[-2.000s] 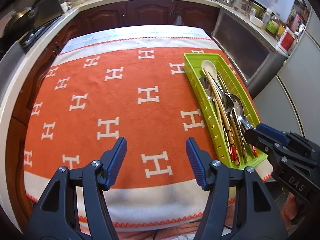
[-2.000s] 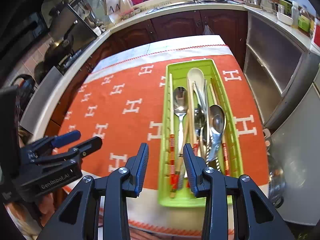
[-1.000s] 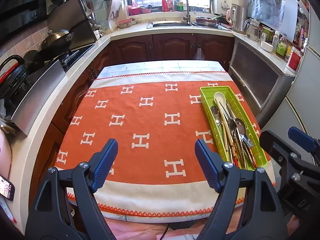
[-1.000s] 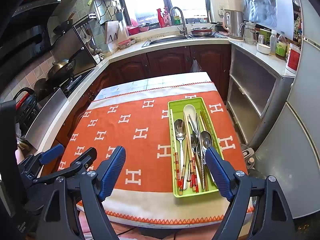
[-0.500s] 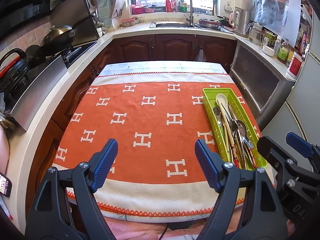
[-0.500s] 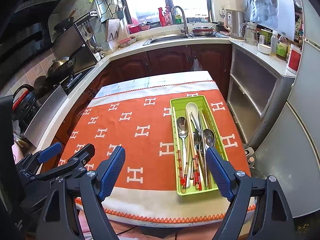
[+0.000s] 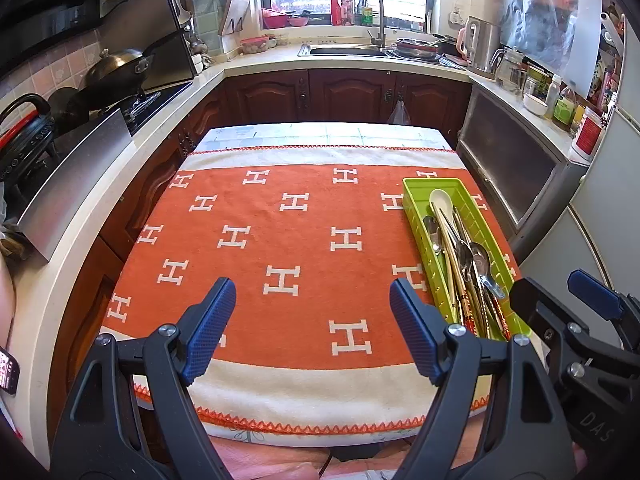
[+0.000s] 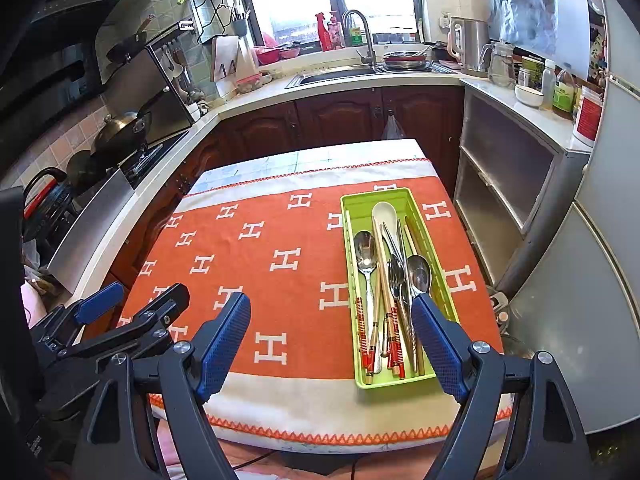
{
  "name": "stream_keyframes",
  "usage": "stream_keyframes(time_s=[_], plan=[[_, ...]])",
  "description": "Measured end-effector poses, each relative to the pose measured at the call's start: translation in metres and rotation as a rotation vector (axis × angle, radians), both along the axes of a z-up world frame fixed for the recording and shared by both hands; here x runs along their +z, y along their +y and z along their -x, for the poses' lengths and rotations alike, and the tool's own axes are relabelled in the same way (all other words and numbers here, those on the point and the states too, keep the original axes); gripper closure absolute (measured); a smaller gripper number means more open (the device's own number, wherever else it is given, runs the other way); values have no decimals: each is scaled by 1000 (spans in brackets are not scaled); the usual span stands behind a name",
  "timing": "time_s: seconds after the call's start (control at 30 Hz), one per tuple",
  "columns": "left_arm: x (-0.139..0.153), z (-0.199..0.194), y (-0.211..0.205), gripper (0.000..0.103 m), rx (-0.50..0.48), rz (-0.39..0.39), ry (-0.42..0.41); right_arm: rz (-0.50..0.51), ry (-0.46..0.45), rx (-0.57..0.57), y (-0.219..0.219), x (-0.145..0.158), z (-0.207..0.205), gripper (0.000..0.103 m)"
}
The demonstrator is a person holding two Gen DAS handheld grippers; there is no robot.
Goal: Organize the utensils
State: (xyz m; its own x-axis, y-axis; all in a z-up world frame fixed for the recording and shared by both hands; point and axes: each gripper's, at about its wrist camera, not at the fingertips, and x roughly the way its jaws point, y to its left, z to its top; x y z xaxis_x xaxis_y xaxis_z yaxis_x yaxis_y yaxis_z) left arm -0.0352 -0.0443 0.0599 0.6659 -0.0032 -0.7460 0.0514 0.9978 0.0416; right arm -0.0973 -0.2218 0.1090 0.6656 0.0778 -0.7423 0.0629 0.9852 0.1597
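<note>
A lime-green utensil tray lies on the right side of the orange cloth and shows in the left wrist view too. In it lie metal spoons, a white ladle-shaped spoon and several chopsticks with red-banded ends, all lengthwise. My left gripper is open and empty, held back above the table's near edge. My right gripper is open and empty, also back from the table, its right finger over the tray's near end.
The table wears an orange cloth with white H marks. Kitchen counters surround it: stove and wok at left, sink at the back, a cabinet and fridge at right. A phone lies at the far left.
Both grippers have pulled back and up from the table. The right gripper's jaws went from nearly closed over the tray to wide open, and the left opened wider. The utensils stayed in the tray.
</note>
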Motion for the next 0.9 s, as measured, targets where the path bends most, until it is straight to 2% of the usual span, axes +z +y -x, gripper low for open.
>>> stream_keyframes(time_s=[0.9], plan=[[-1,-2,-3,26,2,5,4,1,8,-2,-1,-5,-1,19]])
